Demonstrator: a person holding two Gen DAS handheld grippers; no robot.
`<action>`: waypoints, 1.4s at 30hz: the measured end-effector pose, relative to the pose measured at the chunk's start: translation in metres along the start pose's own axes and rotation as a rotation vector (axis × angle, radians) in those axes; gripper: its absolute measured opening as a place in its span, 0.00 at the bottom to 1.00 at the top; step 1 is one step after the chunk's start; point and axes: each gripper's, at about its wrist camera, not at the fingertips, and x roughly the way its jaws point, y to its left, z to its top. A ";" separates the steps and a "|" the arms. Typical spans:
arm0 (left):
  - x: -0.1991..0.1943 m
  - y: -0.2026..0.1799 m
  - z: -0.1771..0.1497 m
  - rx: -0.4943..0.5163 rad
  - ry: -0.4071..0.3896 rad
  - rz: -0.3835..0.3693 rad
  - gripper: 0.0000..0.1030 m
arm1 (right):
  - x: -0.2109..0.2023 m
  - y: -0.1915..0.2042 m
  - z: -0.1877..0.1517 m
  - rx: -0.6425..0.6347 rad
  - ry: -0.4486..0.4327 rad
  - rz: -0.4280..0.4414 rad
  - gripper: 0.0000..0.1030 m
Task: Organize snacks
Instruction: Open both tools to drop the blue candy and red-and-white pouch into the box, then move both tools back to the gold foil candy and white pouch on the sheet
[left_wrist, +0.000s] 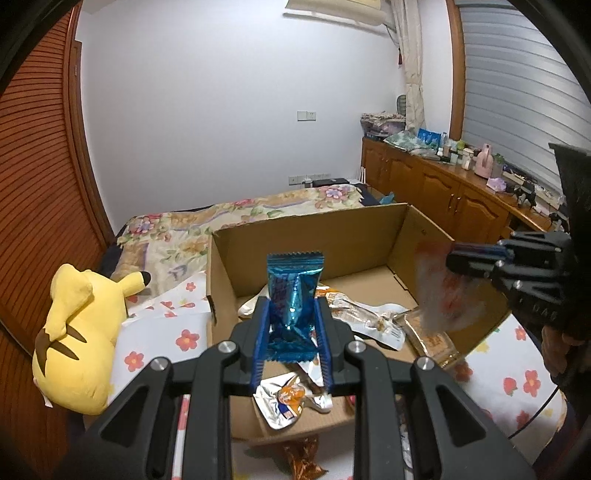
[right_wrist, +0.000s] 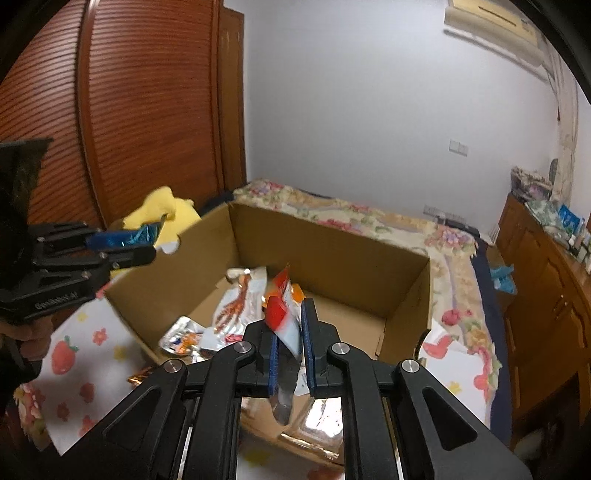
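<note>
Crinkled blue foil packet (left_wrist: 293, 295) pinched upright above corrugated cardboard box (left_wrist: 369, 229).

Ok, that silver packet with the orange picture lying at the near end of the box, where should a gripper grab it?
Grip the silver packet by its crinkled near edge, coming from above: it lies flat on the cardboard box floor, and that edge curls up slightly, which probably gives the fingers something to pinch.

Yellow plush toy (left_wrist: 79, 332) lay left of fingers, on flowered sheet (left_wrist: 155, 343). Floral quilt (left_wrist: 207, 218) spread beyond fingertips. Louvred wooden wardrobe (left_wrist: 40, 166) stood far left; cluttered wooden cabinets (left_wrist: 443, 188) ran right. Air conditioner (left_wrist: 336, 11) hung high ahead.
</note>
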 end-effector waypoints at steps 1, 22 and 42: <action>0.004 0.000 0.000 0.000 0.005 0.000 0.21 | 0.006 -0.001 -0.002 0.006 0.016 -0.003 0.10; -0.058 -0.025 -0.027 0.034 -0.059 -0.023 0.35 | -0.055 0.035 -0.042 0.068 -0.008 -0.107 0.67; -0.066 -0.028 -0.132 0.027 0.082 0.002 0.42 | -0.026 0.099 -0.122 0.091 0.133 -0.049 0.74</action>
